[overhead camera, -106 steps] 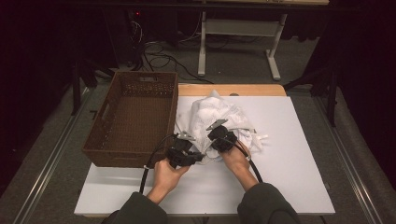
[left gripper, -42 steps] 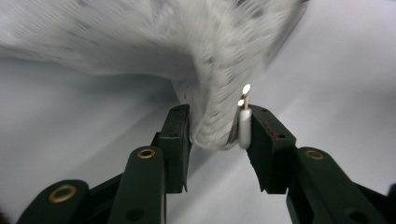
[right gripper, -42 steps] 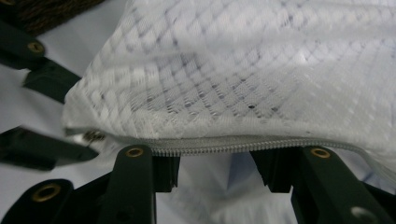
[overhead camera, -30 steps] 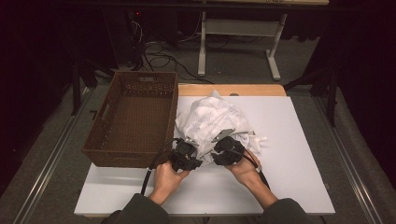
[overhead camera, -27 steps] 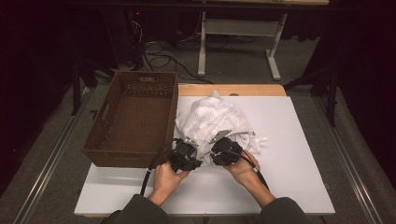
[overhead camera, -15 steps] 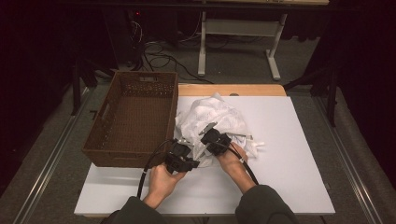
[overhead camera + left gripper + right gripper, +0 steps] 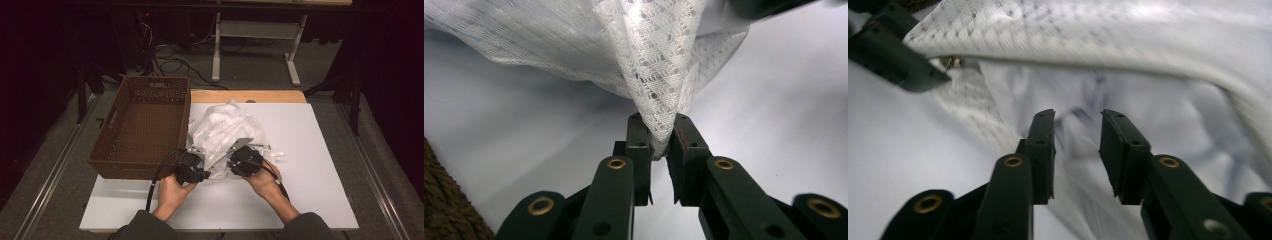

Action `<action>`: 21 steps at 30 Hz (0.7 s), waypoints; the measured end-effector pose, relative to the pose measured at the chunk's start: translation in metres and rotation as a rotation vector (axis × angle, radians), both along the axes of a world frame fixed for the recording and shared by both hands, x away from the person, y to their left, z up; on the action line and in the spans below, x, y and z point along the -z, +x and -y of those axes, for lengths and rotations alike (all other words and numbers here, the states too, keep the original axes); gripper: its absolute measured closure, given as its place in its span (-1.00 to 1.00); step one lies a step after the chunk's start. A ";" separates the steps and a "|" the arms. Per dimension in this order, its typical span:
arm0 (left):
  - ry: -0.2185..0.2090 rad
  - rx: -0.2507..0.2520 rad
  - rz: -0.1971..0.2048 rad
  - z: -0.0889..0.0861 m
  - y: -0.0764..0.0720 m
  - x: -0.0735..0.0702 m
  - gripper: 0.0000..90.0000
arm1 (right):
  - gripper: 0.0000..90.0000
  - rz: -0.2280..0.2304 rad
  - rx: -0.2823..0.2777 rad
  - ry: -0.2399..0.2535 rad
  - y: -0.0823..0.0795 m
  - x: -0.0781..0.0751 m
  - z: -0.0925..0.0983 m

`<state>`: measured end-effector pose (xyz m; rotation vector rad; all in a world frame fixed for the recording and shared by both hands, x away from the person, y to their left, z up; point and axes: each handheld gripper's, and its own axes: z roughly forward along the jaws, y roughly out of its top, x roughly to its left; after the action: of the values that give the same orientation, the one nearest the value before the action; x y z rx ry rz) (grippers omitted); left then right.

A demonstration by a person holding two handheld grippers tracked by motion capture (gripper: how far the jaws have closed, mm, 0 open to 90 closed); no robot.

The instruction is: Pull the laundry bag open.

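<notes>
A white mesh cloth [image 7: 225, 130] lies bunched on the white table [image 7: 310, 165], to the right of the basket. My left gripper [image 7: 202, 160] is at the cloth's near left edge. In the left gripper view it [image 7: 659, 145] is shut on a gathered fold of the cloth [image 7: 659, 60], which rises taut from the jaws. My right gripper [image 7: 232, 161] is at the cloth's near edge, just right of the left one. Its jaws [image 7: 1076, 150] have just been opening and stand apart, with the cloth [image 7: 1148, 50] lying beyond them and nothing pinched.
A brown woven basket [image 7: 107, 165] stands at the table's left, close to my left hand; its weave shows at the corner [image 7: 449, 215]. The left gripper's jaw [image 7: 893, 55] is seen from the right gripper view. Bare tabletop lies to the right and near side.
Half a second ago the right gripper had reached up and left into the cloth; it has now drawn back to the cloth's near edge. The left gripper has kept its place and grip.
</notes>
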<state>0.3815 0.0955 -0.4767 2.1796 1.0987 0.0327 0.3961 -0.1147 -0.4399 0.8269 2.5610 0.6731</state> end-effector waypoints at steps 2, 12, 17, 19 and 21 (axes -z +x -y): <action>0.007 0.004 -0.005 0.000 0.000 0.001 0.77 | 0.62 0.010 0.026 0.012 -0.003 -0.005 0.015; 0.006 -0.009 -0.008 -0.001 0.001 0.003 0.76 | 0.66 -0.015 0.176 0.019 0.001 0.008 0.072; 0.003 -0.009 -0.006 -0.001 0.001 0.002 0.76 | 0.50 -0.035 0.198 -0.015 0.006 0.025 0.076; 0.002 -0.011 -0.007 -0.002 0.001 0.002 0.76 | 0.40 -0.035 0.193 -0.033 0.007 0.030 0.072; 0.001 -0.012 -0.006 -0.002 0.001 0.002 0.76 | 0.35 -0.041 0.205 -0.030 0.010 0.034 0.070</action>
<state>0.3826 0.0974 -0.4790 2.1753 1.1154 0.0328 0.4065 -0.1843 -0.4734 1.0856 2.4705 0.5584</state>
